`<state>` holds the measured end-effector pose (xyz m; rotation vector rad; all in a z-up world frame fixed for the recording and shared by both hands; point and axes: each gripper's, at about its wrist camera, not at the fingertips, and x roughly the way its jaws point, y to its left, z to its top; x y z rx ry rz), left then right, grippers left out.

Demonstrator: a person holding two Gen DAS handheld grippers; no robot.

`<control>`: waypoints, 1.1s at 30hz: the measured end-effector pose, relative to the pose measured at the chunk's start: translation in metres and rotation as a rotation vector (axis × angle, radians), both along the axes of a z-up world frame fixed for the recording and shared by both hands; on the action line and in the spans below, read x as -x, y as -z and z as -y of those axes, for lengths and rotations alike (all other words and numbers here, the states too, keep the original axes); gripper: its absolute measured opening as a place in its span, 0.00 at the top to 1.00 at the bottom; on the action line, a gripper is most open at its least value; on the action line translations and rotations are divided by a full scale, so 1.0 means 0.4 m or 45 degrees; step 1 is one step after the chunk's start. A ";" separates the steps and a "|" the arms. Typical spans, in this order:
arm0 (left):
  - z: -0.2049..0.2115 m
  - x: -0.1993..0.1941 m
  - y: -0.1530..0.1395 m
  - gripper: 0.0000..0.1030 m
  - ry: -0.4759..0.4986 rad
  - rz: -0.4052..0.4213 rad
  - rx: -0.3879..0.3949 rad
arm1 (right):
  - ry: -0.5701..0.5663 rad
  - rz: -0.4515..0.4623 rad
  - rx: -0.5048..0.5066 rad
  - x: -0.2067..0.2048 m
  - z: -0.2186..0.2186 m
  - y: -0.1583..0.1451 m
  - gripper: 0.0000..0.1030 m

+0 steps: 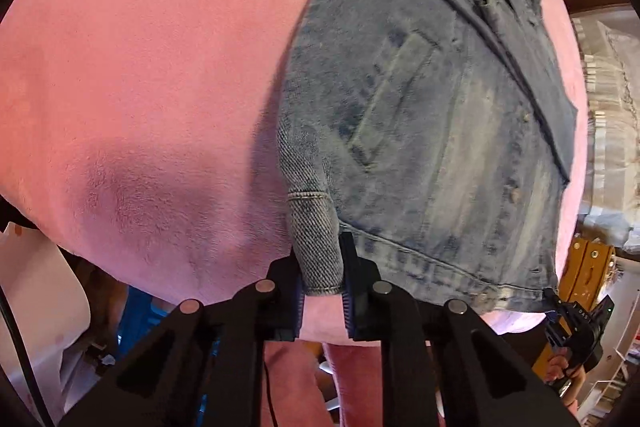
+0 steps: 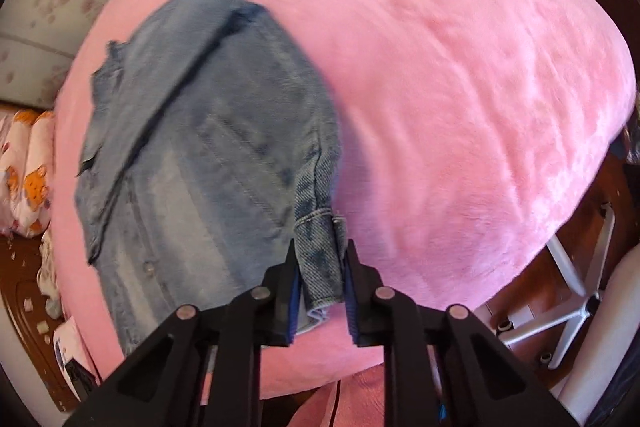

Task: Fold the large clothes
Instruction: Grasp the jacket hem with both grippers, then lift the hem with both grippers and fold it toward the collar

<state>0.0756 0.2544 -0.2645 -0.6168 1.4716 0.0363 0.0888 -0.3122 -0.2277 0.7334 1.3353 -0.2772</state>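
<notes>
Both grippers, left gripper (image 1: 323, 279) and right gripper (image 2: 320, 281), are pinching the near hem corners of the denim jacket (image 1: 432, 131) lying on the pink blanket (image 1: 152, 67), so I'd be lifting evenly, keeping that hem taut while folding it toward the collar.

A faded blue denim jacket (image 1: 432, 131) lies on a pink plush blanket (image 1: 152, 67); black fingers (image 1: 352, 279) carry blue pads.
</notes>
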 end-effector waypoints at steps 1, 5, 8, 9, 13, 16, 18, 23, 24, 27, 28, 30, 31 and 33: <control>0.008 -0.004 -0.016 0.88 -0.005 0.020 0.008 | -0.031 0.014 -0.003 -0.010 -0.009 -0.007 0.85; 0.045 -0.021 -0.071 0.89 -0.037 0.062 0.051 | -0.181 0.071 -0.002 -0.054 -0.073 -0.047 0.86; 0.081 -0.046 -0.119 0.89 -0.037 0.092 0.099 | -0.193 0.118 -0.077 -0.079 -0.092 -0.074 0.86; 0.088 -0.056 -0.137 0.89 -0.035 0.106 0.129 | -0.166 0.155 -0.140 -0.095 -0.095 -0.089 0.87; 0.134 -0.117 -0.227 0.89 -0.070 0.194 0.259 | -0.114 0.239 -0.362 -0.160 -0.090 -0.134 0.87; 0.165 -0.176 -0.284 0.90 -0.131 0.266 0.357 | -0.134 0.301 -0.455 -0.229 -0.098 -0.176 0.87; 0.187 -0.223 -0.333 0.91 -0.143 0.345 0.347 | -0.139 0.348 -0.486 -0.277 -0.099 -0.204 0.88; 0.171 -0.332 -0.437 0.92 -0.210 0.539 0.330 | -0.086 0.499 -0.505 -0.380 -0.057 -0.275 0.89; 0.161 -0.353 -0.447 0.93 -0.230 0.564 0.336 | -0.070 0.540 -0.506 -0.408 -0.043 -0.292 0.89; 0.119 -0.432 -0.475 0.94 -0.305 0.645 0.335 | -0.043 0.609 -0.480 -0.480 -0.015 -0.325 0.90; 0.103 -0.459 -0.476 0.94 -0.335 0.658 0.333 | -0.038 0.623 -0.470 -0.496 -0.009 -0.331 0.90; 0.067 -0.508 -0.474 0.94 -0.397 0.678 0.327 | -0.017 0.649 -0.442 -0.535 0.014 -0.345 0.90; 0.049 -0.520 -0.469 0.94 -0.425 0.681 0.329 | 0.005 0.653 -0.427 -0.568 0.025 -0.346 0.90; 0.004 -0.571 -0.452 0.94 -0.519 0.675 0.336 | 0.040 0.642 -0.407 -0.607 0.045 -0.338 0.90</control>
